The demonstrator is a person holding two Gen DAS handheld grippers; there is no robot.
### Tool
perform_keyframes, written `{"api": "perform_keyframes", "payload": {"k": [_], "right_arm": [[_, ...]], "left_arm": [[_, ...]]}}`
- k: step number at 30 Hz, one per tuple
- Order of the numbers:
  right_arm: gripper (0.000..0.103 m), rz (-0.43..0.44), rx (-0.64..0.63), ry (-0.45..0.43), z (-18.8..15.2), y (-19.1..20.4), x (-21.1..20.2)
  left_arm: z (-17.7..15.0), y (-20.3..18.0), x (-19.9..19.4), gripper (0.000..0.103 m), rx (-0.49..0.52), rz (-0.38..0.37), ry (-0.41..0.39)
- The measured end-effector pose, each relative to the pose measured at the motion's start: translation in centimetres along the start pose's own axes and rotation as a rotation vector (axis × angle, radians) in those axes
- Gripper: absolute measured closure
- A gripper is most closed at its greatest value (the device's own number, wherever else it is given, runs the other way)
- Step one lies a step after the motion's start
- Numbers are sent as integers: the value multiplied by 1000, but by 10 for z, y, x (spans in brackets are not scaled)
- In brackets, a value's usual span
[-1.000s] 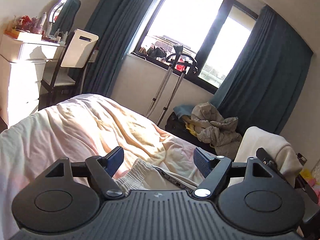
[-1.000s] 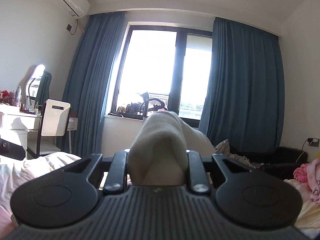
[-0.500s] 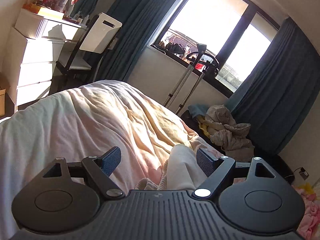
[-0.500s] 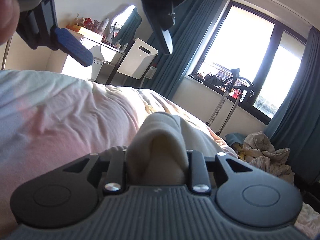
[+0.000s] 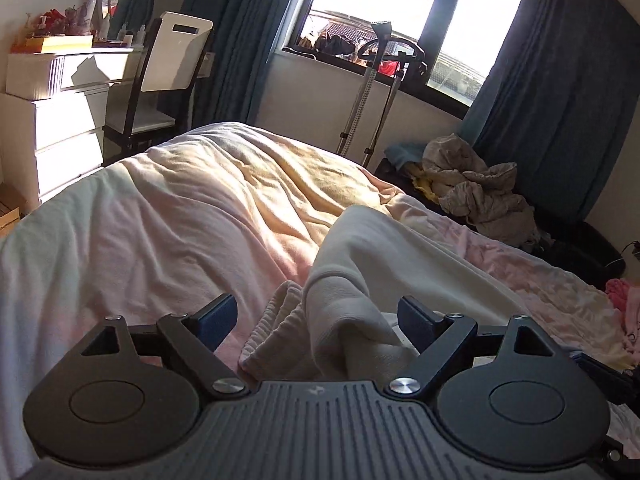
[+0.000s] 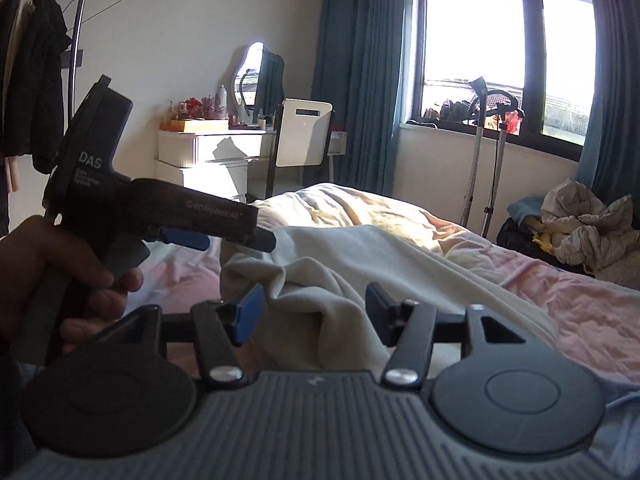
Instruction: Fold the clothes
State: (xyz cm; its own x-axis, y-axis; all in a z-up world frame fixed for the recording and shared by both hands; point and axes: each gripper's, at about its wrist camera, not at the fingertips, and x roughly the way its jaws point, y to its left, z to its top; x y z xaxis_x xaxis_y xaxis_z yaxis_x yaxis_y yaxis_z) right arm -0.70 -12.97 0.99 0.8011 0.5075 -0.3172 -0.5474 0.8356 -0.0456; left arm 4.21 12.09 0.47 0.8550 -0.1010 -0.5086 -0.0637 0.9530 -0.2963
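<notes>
Your grippers: left gripper (image 5: 316, 316) and right gripper (image 6: 310, 308) both matte black, ribbed base, two round discs, silver screws at finger pivots, blue pads (image 6: 249, 312); left's side reads "DAS"; your hand (image 6: 52, 280) bare, sleeve not visible.

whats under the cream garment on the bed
The cream garment lies on the pink and yellow bedcover, which shows all round it. Whatever else may be under its folds is covered and cannot be seen.

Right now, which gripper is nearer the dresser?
Left. The left gripper lies between the right gripper and the white dresser. Both, just opened further, straddle the cream garment.
</notes>
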Motion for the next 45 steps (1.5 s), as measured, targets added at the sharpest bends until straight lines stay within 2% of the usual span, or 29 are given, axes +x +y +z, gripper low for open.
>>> {"api": "perform_keyframes", "payload": {"k": [4,7,11,15,19,23,25,27,30,31,32,33,34,36,38,41,45], "right_arm": [[45,-157,161,-13,-12,-41,-20],[45,-271,130,70,-33,-52,-9],[45,-282,15,152,-61,-45,18],[45,-262,4,234,-74,-41,27],[45,-230,-70,229,-74,-26,21],[45,-240,-273,204,-73,2,26],[45,-259,-279,201,-74,2,31],[45,-279,-269,199,-73,-2,36],[47,-312,-228,178,-71,-12,43],[54,-321,-212,170,-70,-16,45],[61,-323,-193,158,-69,-19,45],[77,-324,-173,145,-67,-22,46],[88,-337,-148,126,-64,-26,44],[95,-357,-106,71,-55,-29,35],[96,-371,-46,19,-45,-37,23],[97,-369,36,-21,-37,-48,10],[97,-374,39,-43,-34,-48,2]], "left_arm": [[-14,-14,-3,13,54,76,-6],[-19,-12,1,10,44,139,-3],[-18,4,14,4,-67,181,13],[-17,10,10,4,-110,168,7],[-15,10,4,4,-133,181,-22],[-14,14,-1,4,-181,192,-64],[-12,18,-3,4,-213,222,-100],[-9,26,3,4,-270,196,-85],[-12,30,9,4,-298,172,-82],[-12,29,8,4,-295,168,-85],[-12,27,7,4,-287,162,-87],[-11,25,4,4,-282,153,-91],[-11,23,0,5,-277,143,-98],[-11,16,-10,5,-245,125,-128],[-10,2,-22,5,-171,82,-168],[-14,-28,-37,5,-4,-24,-219],[-30,-69,-32,5,255,-141,-175]]}}
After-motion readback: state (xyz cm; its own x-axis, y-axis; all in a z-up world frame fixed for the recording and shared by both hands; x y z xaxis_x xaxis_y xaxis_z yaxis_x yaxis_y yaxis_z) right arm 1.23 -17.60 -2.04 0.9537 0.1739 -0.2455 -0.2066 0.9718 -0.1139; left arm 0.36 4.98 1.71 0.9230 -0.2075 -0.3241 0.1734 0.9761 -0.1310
